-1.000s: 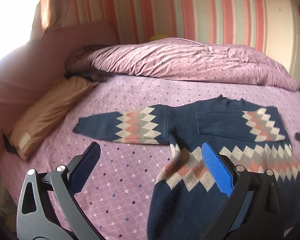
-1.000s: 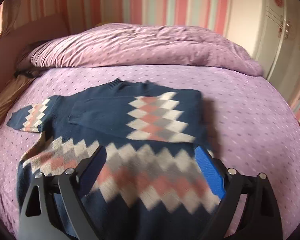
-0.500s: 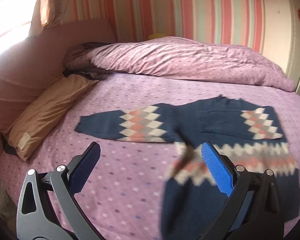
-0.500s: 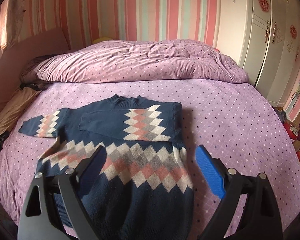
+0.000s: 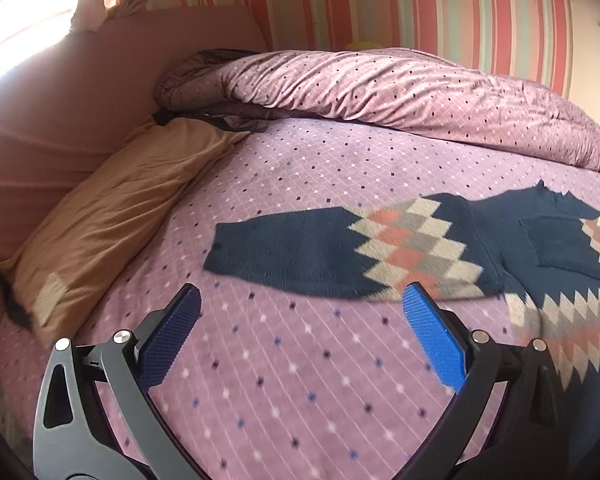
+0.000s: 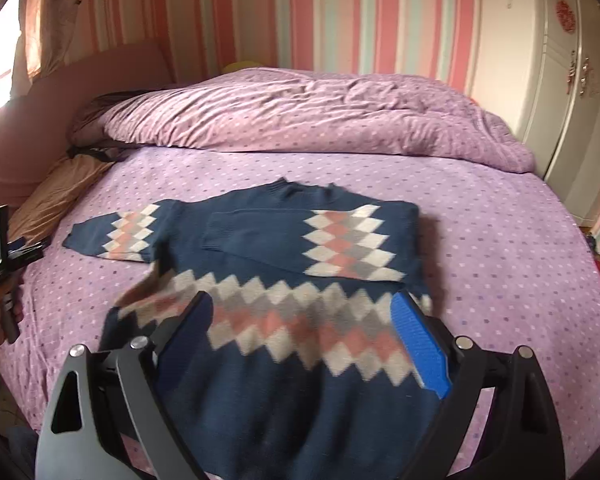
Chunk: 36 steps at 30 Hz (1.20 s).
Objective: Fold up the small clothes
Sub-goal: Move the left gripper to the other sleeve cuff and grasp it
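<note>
- Both jaws of the left gripper (image 5: pixel 300 332) stand spread and empty over the bed (image 5: pixel 300 400); the sweater (image 5: pixel 440 256) lies at 2 o'clock, one sleeve stretched out flat.
- Right gripper (image 6: pixel 304 332): jaws spread, empty, above the sweater (image 6: pixel 284 360), whose other sleeve is folded across the chest.

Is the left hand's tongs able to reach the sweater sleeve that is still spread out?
Probably yes: the left tongs stand open, the spread sleeve lies flat just ahead, only bare bedspread between.
</note>
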Each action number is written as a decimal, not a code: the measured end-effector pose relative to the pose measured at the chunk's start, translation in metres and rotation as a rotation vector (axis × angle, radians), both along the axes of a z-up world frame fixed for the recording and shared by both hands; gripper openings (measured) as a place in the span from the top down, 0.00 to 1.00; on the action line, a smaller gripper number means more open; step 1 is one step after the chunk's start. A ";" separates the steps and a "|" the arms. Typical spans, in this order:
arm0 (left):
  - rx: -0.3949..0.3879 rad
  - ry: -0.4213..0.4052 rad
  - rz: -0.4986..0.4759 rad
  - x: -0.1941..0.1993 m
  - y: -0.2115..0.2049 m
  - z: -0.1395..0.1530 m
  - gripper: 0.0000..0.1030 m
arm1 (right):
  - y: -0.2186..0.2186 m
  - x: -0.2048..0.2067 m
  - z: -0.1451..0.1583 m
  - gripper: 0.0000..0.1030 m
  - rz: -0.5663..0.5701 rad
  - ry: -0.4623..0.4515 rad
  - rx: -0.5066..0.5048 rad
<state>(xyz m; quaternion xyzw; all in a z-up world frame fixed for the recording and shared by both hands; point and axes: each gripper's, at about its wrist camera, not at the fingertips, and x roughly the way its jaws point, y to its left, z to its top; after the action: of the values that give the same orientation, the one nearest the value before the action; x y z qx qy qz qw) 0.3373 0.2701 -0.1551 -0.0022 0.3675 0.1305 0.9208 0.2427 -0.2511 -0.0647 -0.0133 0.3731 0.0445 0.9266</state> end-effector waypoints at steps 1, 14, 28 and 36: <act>-0.028 0.010 0.001 0.007 0.010 -0.005 0.03 | 0.006 0.002 -0.002 0.12 0.013 0.003 0.003; -0.180 0.067 0.043 0.070 0.120 -0.072 0.03 | 0.048 0.028 -0.026 0.12 0.057 0.023 -0.039; -0.369 0.148 0.139 0.111 0.180 -0.133 0.07 | 0.047 0.053 -0.060 0.12 0.039 0.064 -0.017; -0.421 0.135 0.138 0.125 0.176 -0.133 0.40 | 0.049 0.059 -0.063 0.12 0.045 0.061 -0.026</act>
<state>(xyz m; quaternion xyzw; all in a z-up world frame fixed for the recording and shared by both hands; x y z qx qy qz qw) 0.4626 0.4461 -0.2877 -0.2107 0.4463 0.1132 0.8623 0.3013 -0.2017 -0.1278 -0.0325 0.4012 0.0606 0.9134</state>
